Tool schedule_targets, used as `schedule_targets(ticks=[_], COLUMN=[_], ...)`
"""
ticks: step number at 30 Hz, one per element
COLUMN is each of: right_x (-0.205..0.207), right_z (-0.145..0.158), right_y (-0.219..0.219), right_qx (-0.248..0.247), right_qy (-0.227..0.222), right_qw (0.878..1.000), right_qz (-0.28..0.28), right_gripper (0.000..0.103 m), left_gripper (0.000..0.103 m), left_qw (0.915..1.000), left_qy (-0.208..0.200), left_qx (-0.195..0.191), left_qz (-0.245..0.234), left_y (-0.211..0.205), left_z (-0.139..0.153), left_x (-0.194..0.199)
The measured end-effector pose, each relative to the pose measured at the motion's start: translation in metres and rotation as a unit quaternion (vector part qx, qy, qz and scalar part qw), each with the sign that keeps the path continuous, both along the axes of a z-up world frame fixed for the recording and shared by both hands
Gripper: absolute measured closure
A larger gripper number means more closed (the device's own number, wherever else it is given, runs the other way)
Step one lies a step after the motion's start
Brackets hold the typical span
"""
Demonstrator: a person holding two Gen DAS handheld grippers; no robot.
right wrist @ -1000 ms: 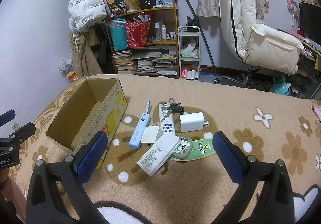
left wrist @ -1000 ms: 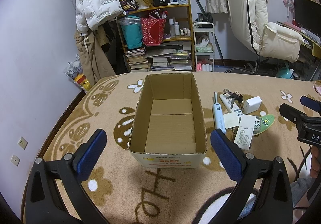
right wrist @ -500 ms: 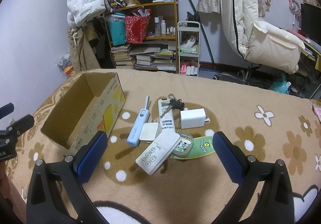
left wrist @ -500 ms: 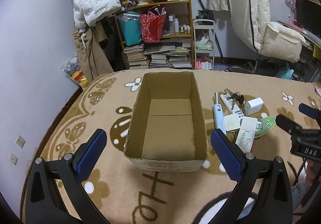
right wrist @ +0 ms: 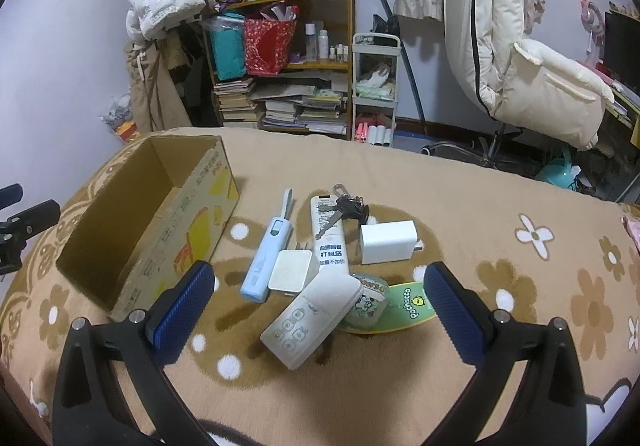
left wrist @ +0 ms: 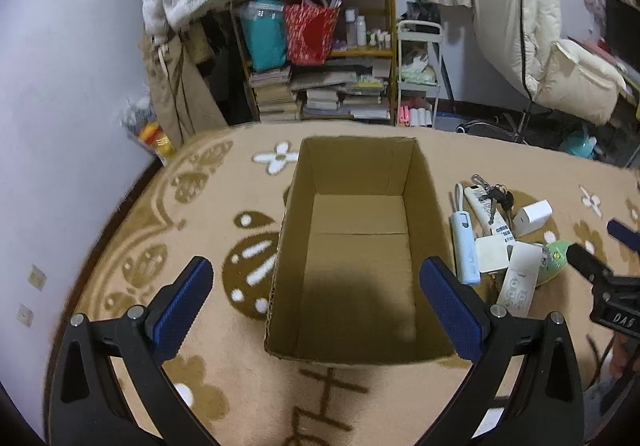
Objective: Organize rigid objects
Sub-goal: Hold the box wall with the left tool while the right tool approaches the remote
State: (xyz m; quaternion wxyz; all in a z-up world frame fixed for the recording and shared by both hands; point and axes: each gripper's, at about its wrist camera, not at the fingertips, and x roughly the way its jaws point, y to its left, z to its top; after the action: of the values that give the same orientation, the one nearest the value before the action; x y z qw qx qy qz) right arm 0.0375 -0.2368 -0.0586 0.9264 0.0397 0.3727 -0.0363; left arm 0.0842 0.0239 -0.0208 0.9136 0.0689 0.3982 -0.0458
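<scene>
An empty open cardboard box [left wrist: 356, 270] stands on the patterned blanket, also in the right wrist view [right wrist: 148, 222]. To its right lies a pile: a white remote [right wrist: 312, 318], a light blue stick device [right wrist: 266, 256], a small white square adapter [right wrist: 290, 271], a long white remote [right wrist: 330, 238] with keys [right wrist: 346, 206] on it, a white charger block [right wrist: 388, 242] and a green tape package [right wrist: 384, 304]. My left gripper [left wrist: 316, 302] is open and empty above the box's near end. My right gripper [right wrist: 316, 306] is open and empty just above the pile.
A wooden shelf [right wrist: 288, 58] full of books and bags stands behind the bed, with a white cart [right wrist: 374, 86] and a cream chair [right wrist: 532, 82] to its right. The blanket's left edge [left wrist: 120, 206] drops off near the wall.
Both grippers have moved forward and lower. The box and the pile look larger and nearer in both views. Nothing has been picked up.
</scene>
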Motion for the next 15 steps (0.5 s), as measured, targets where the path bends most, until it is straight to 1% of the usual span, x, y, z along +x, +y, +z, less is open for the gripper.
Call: schedule_targets(ticks=[2, 4, 8, 12, 15], right_x=[0.007, 0.014, 0.027, 0.037, 0.043], right_z=[-0.005, -0.011, -0.024, -0.038, -0.049], right_y=[-0.001, -0.003, -0.006, -0.005, -0.004], right_qx=[0.001, 0.005, 0.011, 0.009, 0.011], right_qy=[0.009, 0.019, 0.043, 0.061, 0.077], right_qw=[1.000, 1.000, 0.999, 0.998, 0.997], right_qz=[-0.003, -0.006, -0.011, -0.014, -0.017], right_gripper=[0.000, 0.000, 0.000, 0.000, 0.000], left_gripper=[0.001, 0.001, 0.001, 0.001, 0.001], left_qw=[0.9996, 0.9990, 0.9984, 0.9975, 0.9954], left_qy=[0.019, 0.027, 0.036, 0.051, 0.071], left_qx=[-0.022, -0.035, -0.042, -0.040, -0.056], left_qz=[0.001, 0.005, 0.013, 0.026, 0.034], left_y=[0.007, 0.011, 0.015, 0.022, 0.027], left_z=[-0.005, -0.008, -0.015, -0.026, -0.037], left_x=[0.012, 0.022, 0.038, 0.055, 0.064])
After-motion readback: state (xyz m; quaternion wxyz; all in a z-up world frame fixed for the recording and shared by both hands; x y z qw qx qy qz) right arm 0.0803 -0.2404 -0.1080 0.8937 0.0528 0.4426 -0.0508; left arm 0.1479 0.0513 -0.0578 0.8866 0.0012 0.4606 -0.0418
